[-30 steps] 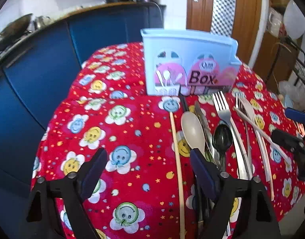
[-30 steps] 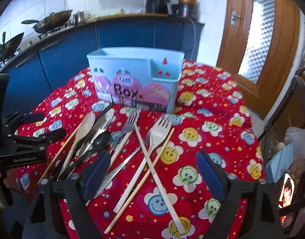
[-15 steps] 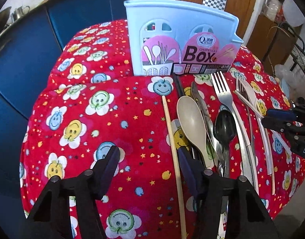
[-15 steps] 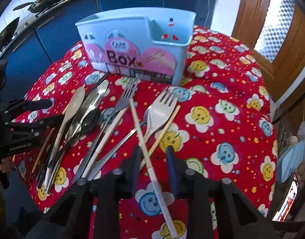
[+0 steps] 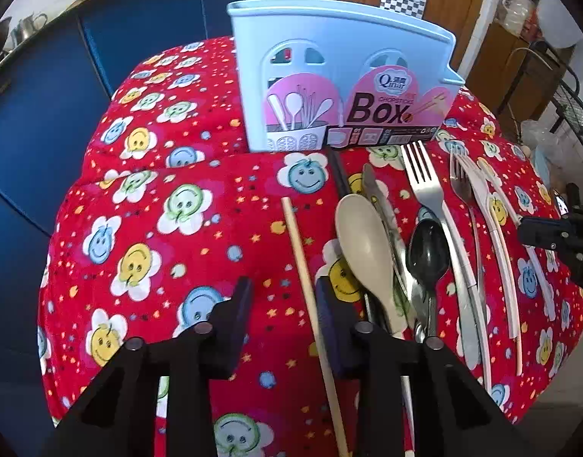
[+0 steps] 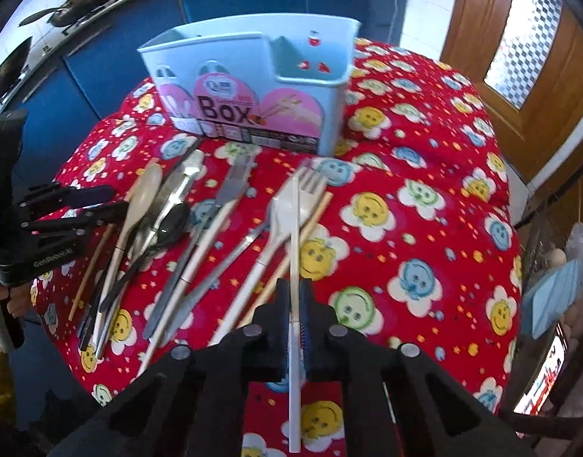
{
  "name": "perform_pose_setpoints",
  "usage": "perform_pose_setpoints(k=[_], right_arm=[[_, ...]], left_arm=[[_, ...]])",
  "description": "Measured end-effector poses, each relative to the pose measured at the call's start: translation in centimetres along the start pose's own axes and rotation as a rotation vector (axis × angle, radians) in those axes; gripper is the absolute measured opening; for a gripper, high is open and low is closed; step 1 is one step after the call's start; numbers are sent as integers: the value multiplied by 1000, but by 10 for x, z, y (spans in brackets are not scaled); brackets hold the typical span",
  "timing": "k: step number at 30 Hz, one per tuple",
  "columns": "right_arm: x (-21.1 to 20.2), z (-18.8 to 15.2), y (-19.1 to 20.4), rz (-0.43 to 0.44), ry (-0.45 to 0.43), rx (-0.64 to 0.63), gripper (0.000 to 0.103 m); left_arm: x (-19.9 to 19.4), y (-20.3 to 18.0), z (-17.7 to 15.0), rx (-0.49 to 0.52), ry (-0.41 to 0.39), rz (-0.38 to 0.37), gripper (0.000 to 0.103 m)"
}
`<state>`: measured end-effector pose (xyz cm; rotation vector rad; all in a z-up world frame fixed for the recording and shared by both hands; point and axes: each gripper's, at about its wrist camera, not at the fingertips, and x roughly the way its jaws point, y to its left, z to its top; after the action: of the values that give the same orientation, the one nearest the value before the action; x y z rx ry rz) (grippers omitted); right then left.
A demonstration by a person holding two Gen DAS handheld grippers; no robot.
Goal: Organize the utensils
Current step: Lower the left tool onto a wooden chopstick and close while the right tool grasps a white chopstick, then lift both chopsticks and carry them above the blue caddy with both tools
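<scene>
A light blue utensil box [image 5: 341, 87] [image 6: 253, 76] stands at the back of the red flowered tablecloth [image 5: 158, 198]. In front of it lie a beige spoon [image 5: 362, 243], a black spoon [image 5: 428, 251], a steel fork [image 5: 425, 175] and more cutlery. My left gripper [image 5: 284, 308] is closing around a wooden chopstick [image 5: 303, 262]. The stick lies between the pads, close to the right one, and is not pinched. My right gripper [image 6: 293, 293] is shut on a white chopstick [image 6: 294, 236] that lies across a white fork [image 6: 280, 209].
Blue cabinets [image 5: 44, 87] run behind and to the left of the table, with woks [image 6: 82, 11] on the counter. A wooden door [image 6: 520, 38] is at the right. The cloth drops off at the near edge [image 5: 101, 400]. My left gripper [image 6: 74, 205] shows at the left of the right wrist view.
Both grippers came down toward the cloth. The right jaws went from wide to closed on the white chopstick. The left jaws narrowed around the wooden chopstick.
</scene>
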<state>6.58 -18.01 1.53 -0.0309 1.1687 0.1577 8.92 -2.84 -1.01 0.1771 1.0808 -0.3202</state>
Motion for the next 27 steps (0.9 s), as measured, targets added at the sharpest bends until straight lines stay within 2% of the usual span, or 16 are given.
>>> perform_pose_setpoints(k=[7,17,20,23,27], right_arm=[[17,6,-17,25,105,50,7],[31,30,-10,32,225,-7,8],[35,38,-10,53,249,2,8],[38,42,-13,73,247,20,8],[37,44,-16,71,214,27,7]], left_arm=[[2,1,6,10,73,3,32],[13,-4,27,39,193,-7,30],[14,-5,29,40,192,-14,23],[14,-7,30,30,178,-35,8],[10,2,27,-29,151,-91,4]])
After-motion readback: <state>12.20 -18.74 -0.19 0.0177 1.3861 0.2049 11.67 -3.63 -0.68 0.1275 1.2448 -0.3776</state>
